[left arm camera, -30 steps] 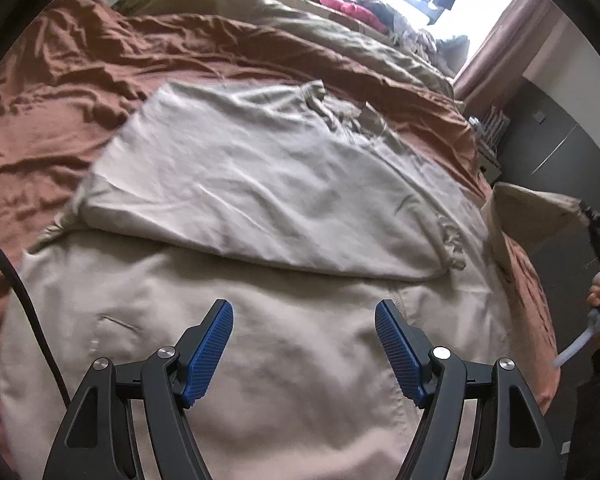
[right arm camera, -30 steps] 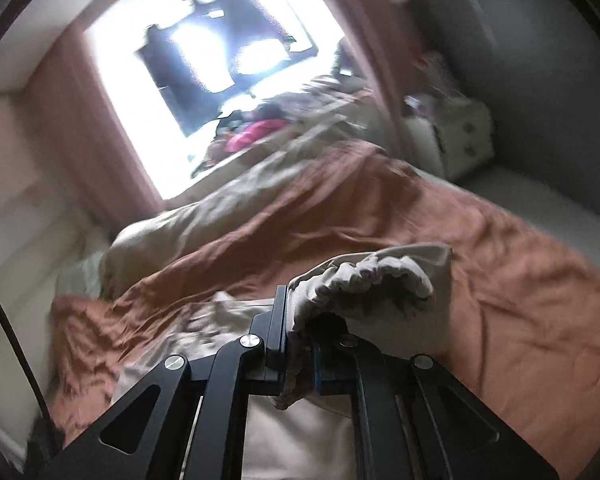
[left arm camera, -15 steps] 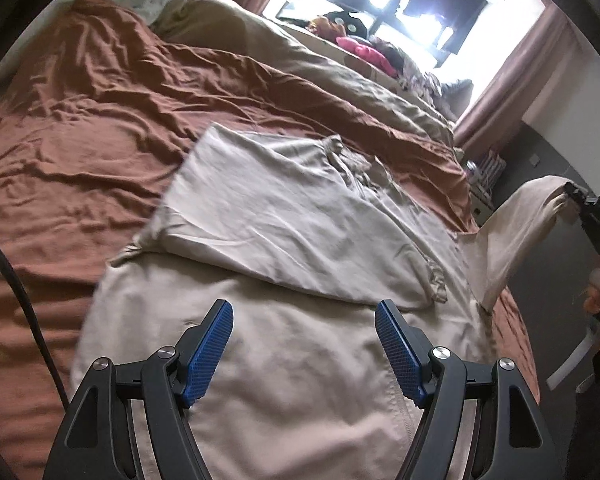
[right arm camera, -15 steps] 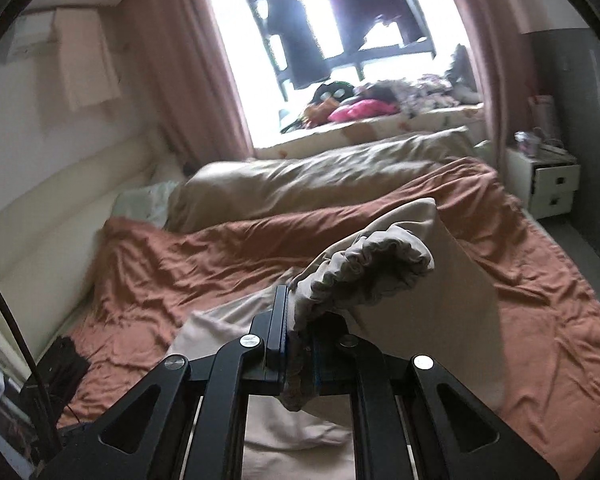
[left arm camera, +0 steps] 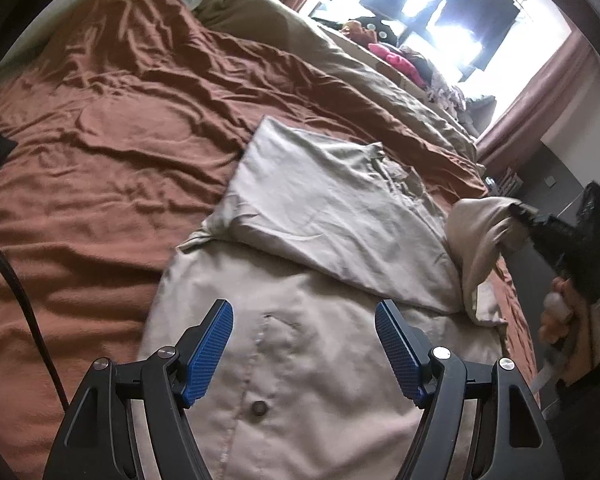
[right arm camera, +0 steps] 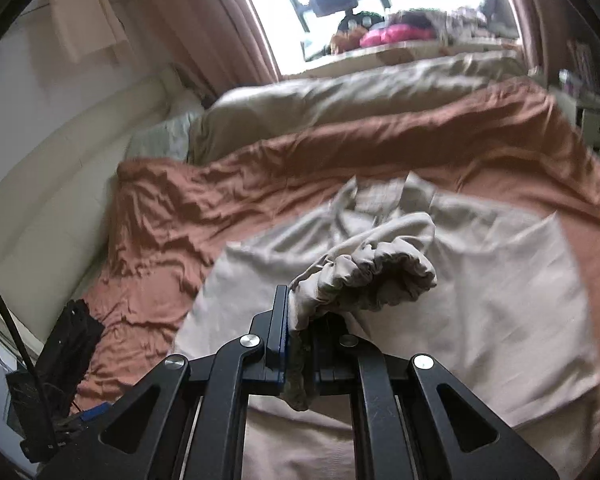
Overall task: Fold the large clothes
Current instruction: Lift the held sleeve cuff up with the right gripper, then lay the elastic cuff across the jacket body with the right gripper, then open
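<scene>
So the beige jacket (left arm camera: 300,360) was lying spread on the bed's brown sheet (left arm camera: 100,160), one sleeve already folded across it. My right gripper (right arm camera: 300,344) had its fingers pinching the other sleeve's cuff (right arm camera: 364,280), lifted off the bed. My left gripper (left arm camera: 304,344) hung over the jacket, fingers spread, holding nothing.

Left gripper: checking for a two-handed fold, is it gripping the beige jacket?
No, the left gripper hangs open above the jacket.
</scene>
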`<state>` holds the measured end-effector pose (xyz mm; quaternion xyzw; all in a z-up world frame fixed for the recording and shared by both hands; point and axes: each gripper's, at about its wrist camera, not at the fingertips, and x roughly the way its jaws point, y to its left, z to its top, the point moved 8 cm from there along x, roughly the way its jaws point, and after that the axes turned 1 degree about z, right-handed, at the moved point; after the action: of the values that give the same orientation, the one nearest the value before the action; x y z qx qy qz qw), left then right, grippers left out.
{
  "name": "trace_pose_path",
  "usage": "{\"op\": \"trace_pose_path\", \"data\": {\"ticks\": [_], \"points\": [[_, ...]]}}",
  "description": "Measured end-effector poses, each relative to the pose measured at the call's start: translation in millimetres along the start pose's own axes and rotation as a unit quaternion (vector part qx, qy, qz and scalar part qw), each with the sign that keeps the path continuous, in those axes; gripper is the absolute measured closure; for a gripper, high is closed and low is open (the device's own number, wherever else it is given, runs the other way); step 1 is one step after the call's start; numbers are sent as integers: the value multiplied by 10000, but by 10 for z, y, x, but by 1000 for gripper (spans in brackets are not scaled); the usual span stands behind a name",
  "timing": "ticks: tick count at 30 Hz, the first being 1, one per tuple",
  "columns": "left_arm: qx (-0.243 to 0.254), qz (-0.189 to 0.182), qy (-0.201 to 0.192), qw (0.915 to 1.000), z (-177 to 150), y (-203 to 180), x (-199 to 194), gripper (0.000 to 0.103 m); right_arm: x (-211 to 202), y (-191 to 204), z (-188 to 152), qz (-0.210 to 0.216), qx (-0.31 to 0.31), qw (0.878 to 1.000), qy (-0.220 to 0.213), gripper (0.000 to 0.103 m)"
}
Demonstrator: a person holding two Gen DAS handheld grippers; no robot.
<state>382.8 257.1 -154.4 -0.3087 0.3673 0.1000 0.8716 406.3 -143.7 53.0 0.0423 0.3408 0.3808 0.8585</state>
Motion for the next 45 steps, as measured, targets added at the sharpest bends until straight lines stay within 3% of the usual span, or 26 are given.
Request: {"op": "trace_pose_path", "data": {"ticks": [8,10,13,14,16,17,22,29,33,35,38,40,45], "points": [[-126,126,107,9998,-28,283,119,28,589,72,-191,-98,327,9979,553,96],[-157,132,126,9997,-34,321,152,28,677,55,-228,62,599,9957,704,95],[-163,146,162,9996,-47,338,198,28,777,5,-318,201,881,9916,930,85],[-166,152,184,9996,-56,335,213,28,794,-4,-332,193,882,9915,935,79],[-166,136,223,9995,-72,321,235,28,759,-38,-340,141,856,9920,922,12],[-161,134,233,9995,-74,309,243,28,728,-59,-353,158,875,9922,869,6],[-68,52,323,9994,-69,146,318,28,521,-235,-438,209,1157,9910,648,6],[247,-71,430,9987,45,-315,536,28,-180,-858,-641,-406,1238,9914,158,6],[418,-161,576,9973,100,-635,769,28,-712,-1411,-640,-914,1337,9868,-51,7],[488,-160,650,9966,112,-768,894,28,-913,-1640,-634,-1138,1401,9835,-115,12],[573,-147,746,9955,145,-947,1102,28,-1194,-2020,-668,-1465,1533,9772,-97,30],[639,-82,778,9949,172,-1011,1228,28,-1303,-2186,-694,-1528,1633,9747,-67,46],[691,94,930,9932,165,-1114,1553,28,-1443,-2409,-680,-1705,1731,9700,-29,66]]}}
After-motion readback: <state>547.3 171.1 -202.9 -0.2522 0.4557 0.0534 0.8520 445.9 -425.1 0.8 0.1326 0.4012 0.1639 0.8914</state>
